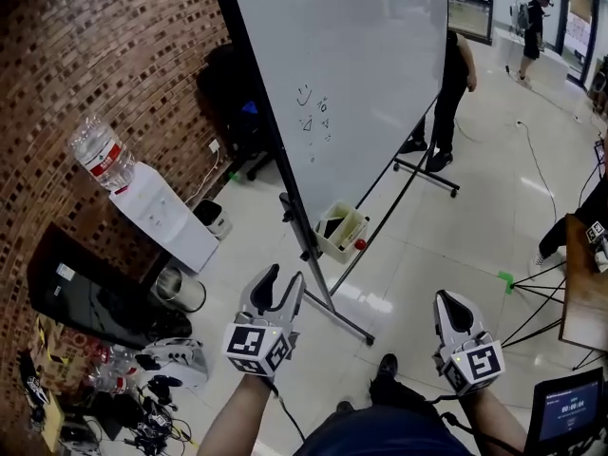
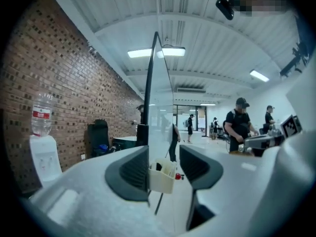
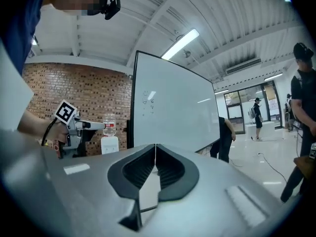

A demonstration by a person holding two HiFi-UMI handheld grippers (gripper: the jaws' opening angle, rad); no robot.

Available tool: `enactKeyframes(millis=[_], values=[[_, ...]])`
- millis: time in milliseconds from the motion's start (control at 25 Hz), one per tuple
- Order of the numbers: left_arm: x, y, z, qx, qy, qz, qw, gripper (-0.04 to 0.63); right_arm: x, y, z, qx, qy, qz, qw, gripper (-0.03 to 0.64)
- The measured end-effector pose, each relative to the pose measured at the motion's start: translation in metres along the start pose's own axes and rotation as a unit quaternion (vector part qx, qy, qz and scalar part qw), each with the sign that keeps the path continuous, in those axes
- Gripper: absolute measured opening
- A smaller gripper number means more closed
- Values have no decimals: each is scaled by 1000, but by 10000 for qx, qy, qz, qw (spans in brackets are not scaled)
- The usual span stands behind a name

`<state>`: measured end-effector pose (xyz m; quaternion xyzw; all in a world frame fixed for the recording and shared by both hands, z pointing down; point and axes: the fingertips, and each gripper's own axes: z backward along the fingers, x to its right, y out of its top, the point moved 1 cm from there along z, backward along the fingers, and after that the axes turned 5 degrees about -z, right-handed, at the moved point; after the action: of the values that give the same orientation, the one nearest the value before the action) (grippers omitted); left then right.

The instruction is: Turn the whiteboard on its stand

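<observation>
While the left gripper (image 1: 283, 279) hangs with jaws apart and nothing between them, the right gripper (image 1: 452, 299) sits pressed together, empty. Straight ahead of the left one stands the whiteboard (image 1: 351, 65), seen edge-on, with its near upright edge lined up with that gap and its long side running off toward a person (image 1: 456, 84) behind. Left's the nearer hand. Watch the stand's floor rail (image 1: 330, 300), the pen basket (image 1: 340, 233), and the water dispenser (image 1: 161, 215) by the brick wall.
</observation>
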<state>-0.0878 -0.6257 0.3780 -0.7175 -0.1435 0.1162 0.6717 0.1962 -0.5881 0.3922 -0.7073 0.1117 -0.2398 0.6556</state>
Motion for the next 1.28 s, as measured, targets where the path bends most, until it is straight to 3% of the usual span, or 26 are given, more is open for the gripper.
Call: enactKeyframes(millis=[200,400,640,840,1000,1120,1240,1280], values=[[-28,17,-53,-111,270,-189,9994,242,36,13,-51,-58,415,174,9990,11],[-51,20,-84,-252,436,-191,9985,268,41,18,-110,-284,1042,-66,9941,47],[-61,17,-110,-298,283,-94,9991,304,42,14,-173,-451,1358,-389,9889,136],[-52,12,-131,-286,34,-325,9991,304,25,42,-207,-122,1438,-291,9891,158],[-56,7,-139,-358,-62,-352,9987,302,2,50,-237,-64,1534,-497,9869,169],[-50,8,-140,-306,-125,-439,9985,271,-3,42,-247,-143,1478,-613,9870,176],[-37,9,-141,-257,-156,-561,9980,174,-4,35,-240,-144,1373,-767,9875,175],[-36,10,-141,-240,-152,-548,9981,173,-4,33,-237,-159,1339,-801,9876,169]])
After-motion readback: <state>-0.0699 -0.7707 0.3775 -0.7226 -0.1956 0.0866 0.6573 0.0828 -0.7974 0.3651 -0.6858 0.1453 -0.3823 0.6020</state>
